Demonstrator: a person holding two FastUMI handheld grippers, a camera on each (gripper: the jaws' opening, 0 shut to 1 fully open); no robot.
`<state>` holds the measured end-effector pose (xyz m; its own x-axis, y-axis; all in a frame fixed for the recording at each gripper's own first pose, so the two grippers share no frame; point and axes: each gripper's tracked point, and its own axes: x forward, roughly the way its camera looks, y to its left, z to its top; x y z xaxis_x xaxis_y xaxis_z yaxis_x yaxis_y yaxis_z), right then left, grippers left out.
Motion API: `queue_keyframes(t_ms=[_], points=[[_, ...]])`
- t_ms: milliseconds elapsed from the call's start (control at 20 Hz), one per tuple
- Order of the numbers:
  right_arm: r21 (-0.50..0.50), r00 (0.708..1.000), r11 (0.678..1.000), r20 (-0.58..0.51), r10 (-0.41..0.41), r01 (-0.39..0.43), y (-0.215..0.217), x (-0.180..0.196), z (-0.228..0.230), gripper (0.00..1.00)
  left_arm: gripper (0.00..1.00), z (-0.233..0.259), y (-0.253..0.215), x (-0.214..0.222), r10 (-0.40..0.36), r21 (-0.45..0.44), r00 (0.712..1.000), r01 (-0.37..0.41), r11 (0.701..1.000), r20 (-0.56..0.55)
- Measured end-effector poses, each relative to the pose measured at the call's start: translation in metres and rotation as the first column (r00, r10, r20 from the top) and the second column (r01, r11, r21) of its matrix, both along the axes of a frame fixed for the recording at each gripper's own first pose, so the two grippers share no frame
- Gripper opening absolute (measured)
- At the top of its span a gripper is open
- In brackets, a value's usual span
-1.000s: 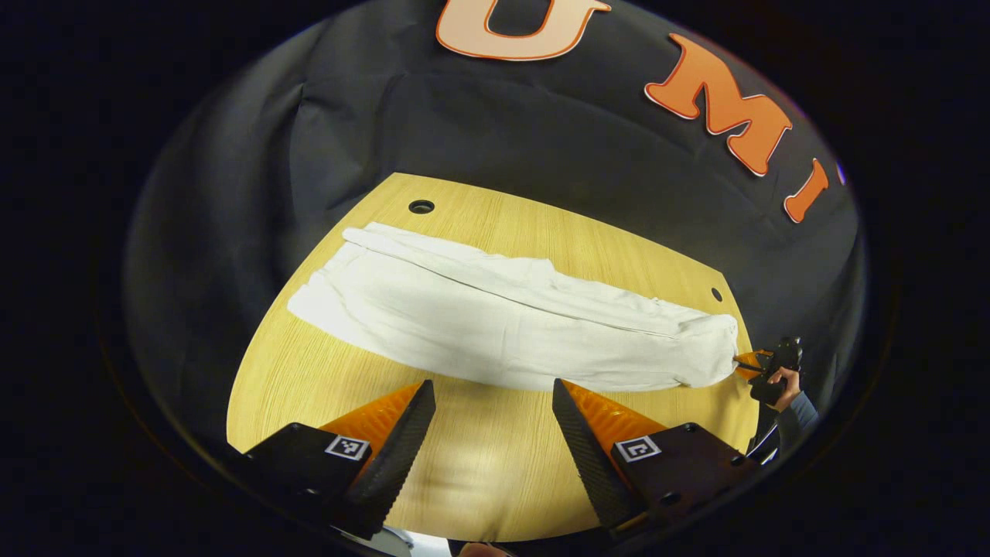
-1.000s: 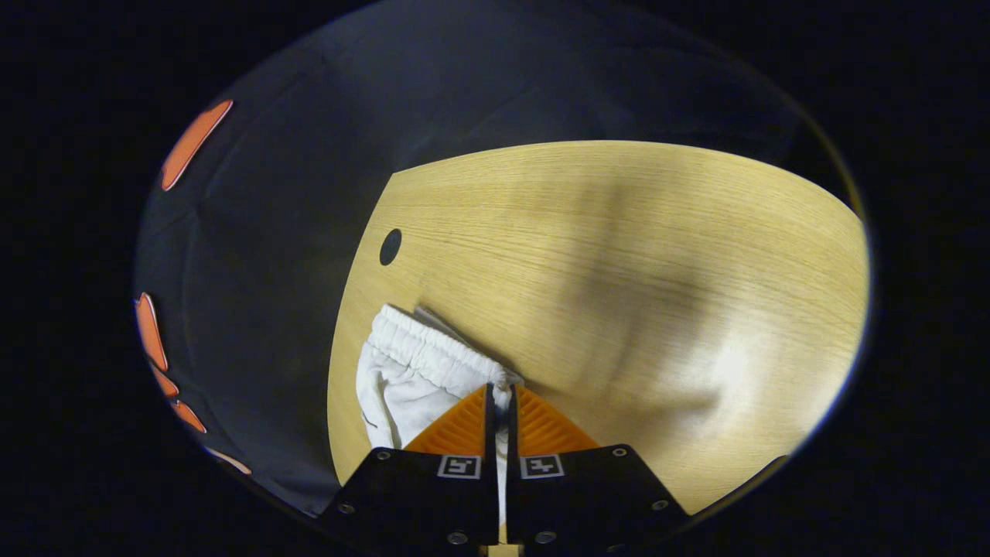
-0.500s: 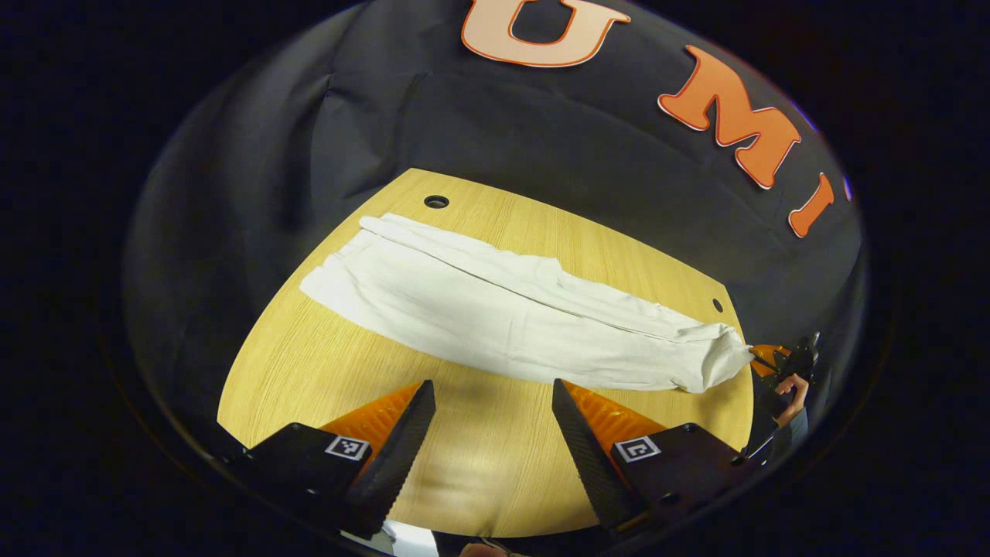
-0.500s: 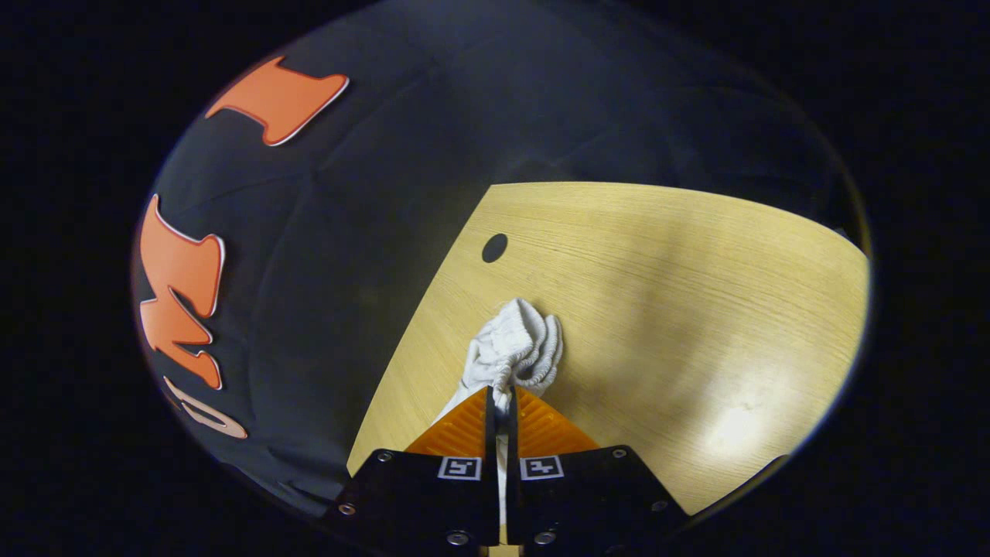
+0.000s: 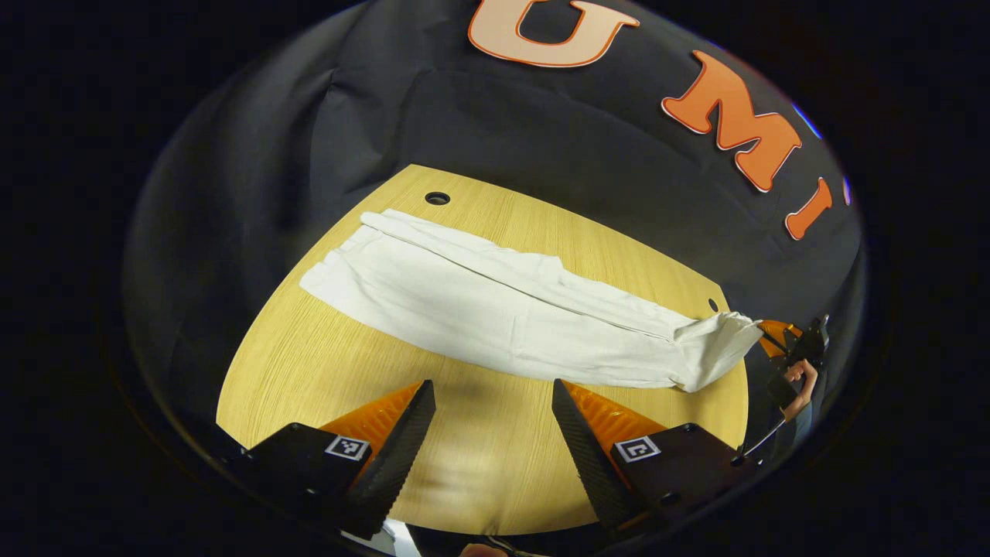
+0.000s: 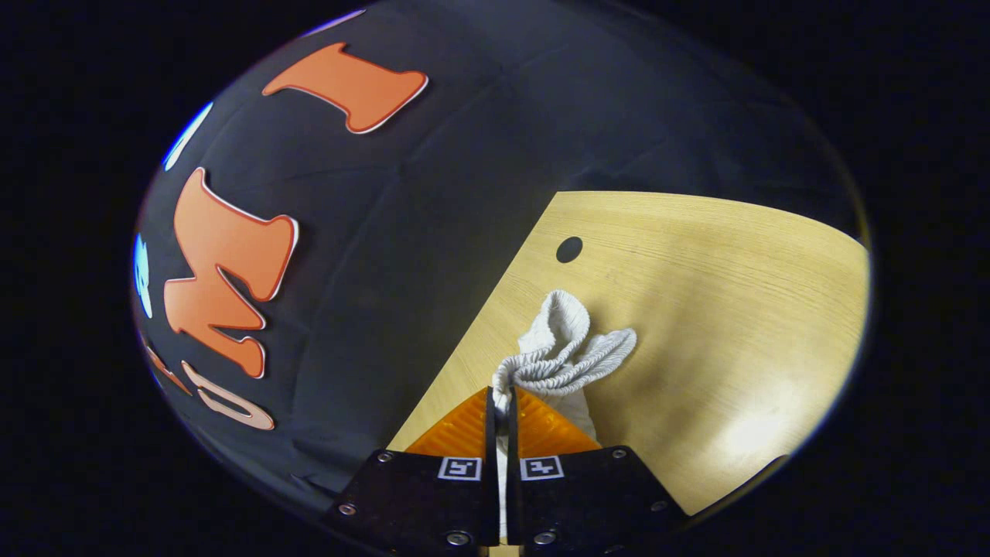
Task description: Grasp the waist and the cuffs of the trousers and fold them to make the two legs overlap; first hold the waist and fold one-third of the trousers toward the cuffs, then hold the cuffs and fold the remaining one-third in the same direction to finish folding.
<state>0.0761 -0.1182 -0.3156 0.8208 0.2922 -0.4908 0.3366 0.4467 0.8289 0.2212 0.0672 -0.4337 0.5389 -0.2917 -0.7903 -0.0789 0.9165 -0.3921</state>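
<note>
While the white trousers [image 5: 495, 309] are lying stretched across the wooden surface [image 5: 325, 371] with the legs already overlapping, the right gripper [image 6: 501, 398] is pinching the ribbed elastic waistband [image 6: 564, 360], its fingers closed tight on the bunched cloth and holding that end just above the wood. The left gripper [image 5: 491, 406] is hovering wide apart over the near edge, gripping nothing. To my eye the first fold is just beginning: the waist needs carrying over toward the cuffs [image 5: 340, 259] and laying down a third of the way along. How much cloth is sitting inside the closed fingers is hidden, and the far cuffs are too small to judge
</note>
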Motion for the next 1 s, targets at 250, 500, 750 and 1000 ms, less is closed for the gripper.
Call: queue_keyframes(t_ms=[250, 500, 750, 1000], points=[[-0.024, 0.999, 1.000, 0.038, 0.007, -0.006, -0.003, 0.006, 0.007, 0.04, 0.99, -0.005, 0.000, -0.007, -0.037, -0.024, 0.999, 0.036, 0.999, -0.025], [-0.036, 0.996, 0.998, 0.072, 0.049, -0.046, 0.003, 0.009, 0.004, 0.04, 0.99, -0.003, -0.002, -0.005, -0.054, -0.052, 0.998, 0.052, 0.997, -0.038], [-0.055, 0.984, 0.988, 0.095, 0.151, -0.146, 0.005, 0.002, -0.010, 0.04, 0.99, -0.008, -0.002, -0.009, -0.054, -0.073, 0.997, 0.049, 0.996, -0.060], [-0.127, 0.952, 0.948, 0.057, 0.301, -0.292, 0.014, -0.007, -0.032, 0.04, 0.99, -0.011, -0.005, -0.010, -0.044, -0.108, 0.995, 0.035, 0.994, -0.085]])
